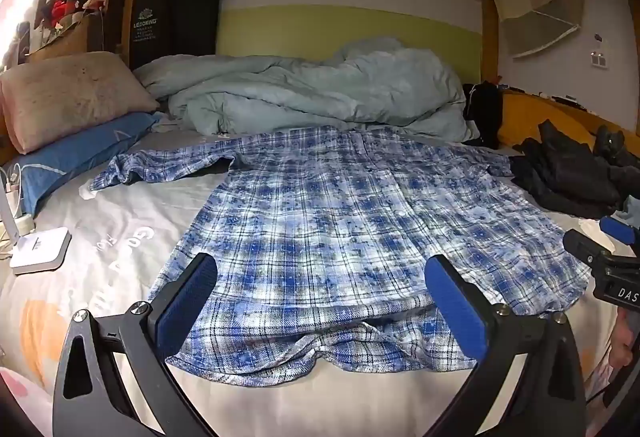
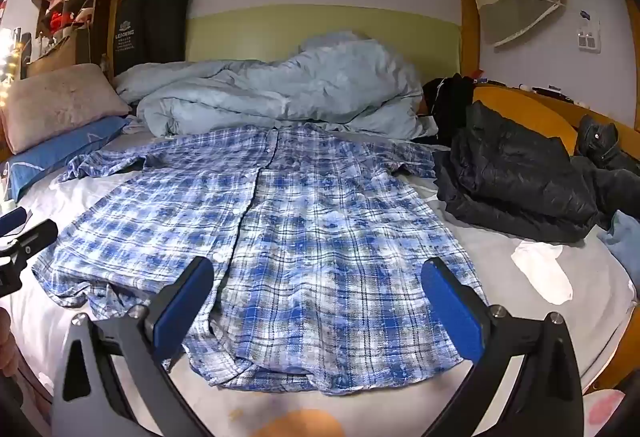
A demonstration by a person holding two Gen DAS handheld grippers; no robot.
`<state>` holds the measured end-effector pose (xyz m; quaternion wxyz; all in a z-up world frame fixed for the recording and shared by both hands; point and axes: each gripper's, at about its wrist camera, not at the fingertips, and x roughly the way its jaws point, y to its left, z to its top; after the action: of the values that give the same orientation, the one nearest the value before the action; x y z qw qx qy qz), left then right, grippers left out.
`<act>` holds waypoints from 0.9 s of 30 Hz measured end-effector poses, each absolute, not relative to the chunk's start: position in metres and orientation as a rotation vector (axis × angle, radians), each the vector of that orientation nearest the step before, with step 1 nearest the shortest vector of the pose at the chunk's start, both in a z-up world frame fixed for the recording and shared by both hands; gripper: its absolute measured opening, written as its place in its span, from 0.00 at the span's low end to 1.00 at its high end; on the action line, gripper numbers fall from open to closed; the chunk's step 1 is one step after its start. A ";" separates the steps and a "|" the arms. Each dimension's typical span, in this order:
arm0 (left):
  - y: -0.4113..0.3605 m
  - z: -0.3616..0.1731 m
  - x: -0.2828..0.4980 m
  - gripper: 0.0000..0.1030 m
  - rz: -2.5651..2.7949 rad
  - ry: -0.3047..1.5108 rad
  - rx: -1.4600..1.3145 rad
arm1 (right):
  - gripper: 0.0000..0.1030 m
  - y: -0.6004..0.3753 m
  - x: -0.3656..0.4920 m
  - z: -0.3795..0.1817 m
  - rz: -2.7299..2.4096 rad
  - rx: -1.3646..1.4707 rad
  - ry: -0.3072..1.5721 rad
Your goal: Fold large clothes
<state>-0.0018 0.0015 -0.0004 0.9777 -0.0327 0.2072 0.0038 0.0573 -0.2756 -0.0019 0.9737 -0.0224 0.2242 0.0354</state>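
Observation:
A blue and white plaid shirt (image 1: pixel 336 221) lies spread flat on the bed, front up, collar far, hem near me; it also shows in the right wrist view (image 2: pixel 304 233). Its left sleeve (image 1: pixel 160 167) stretches out toward the pillows. My left gripper (image 1: pixel 320 277) is open and empty, hovering over the shirt's near hem. My right gripper (image 2: pixel 318 279) is open and empty, over the hem on the shirt's right half. Each gripper shows at the edge of the other's view: the right one in the left wrist view (image 1: pixel 612 257), the left one in the right wrist view (image 2: pixel 20 249).
A crumpled pale blue duvet (image 1: pixel 320 93) lies beyond the shirt. A pink pillow (image 1: pixel 68 97) and a blue pillow (image 1: pixel 80 157) are at far left, with a white lamp base (image 1: pixel 38 249). A dark jacket (image 2: pixel 516 177), a white sock (image 2: pixel 544 273) and a wooden bed frame (image 2: pixel 520 109) are at right.

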 end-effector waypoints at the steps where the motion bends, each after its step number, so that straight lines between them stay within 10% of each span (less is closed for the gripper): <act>1: 0.002 -0.001 -0.003 1.00 0.009 0.414 -0.062 | 1.00 -0.275 0.057 -0.002 0.071 -0.052 0.453; 27: -0.003 -0.007 0.004 1.00 0.016 0.462 -0.035 | 1.00 -0.274 0.059 -0.004 0.073 -0.047 0.466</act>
<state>0.0035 -0.0033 -0.0069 0.9732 -0.0173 0.2290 0.0080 0.0587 -0.2741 -0.0045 0.9720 -0.0232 0.2309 0.0364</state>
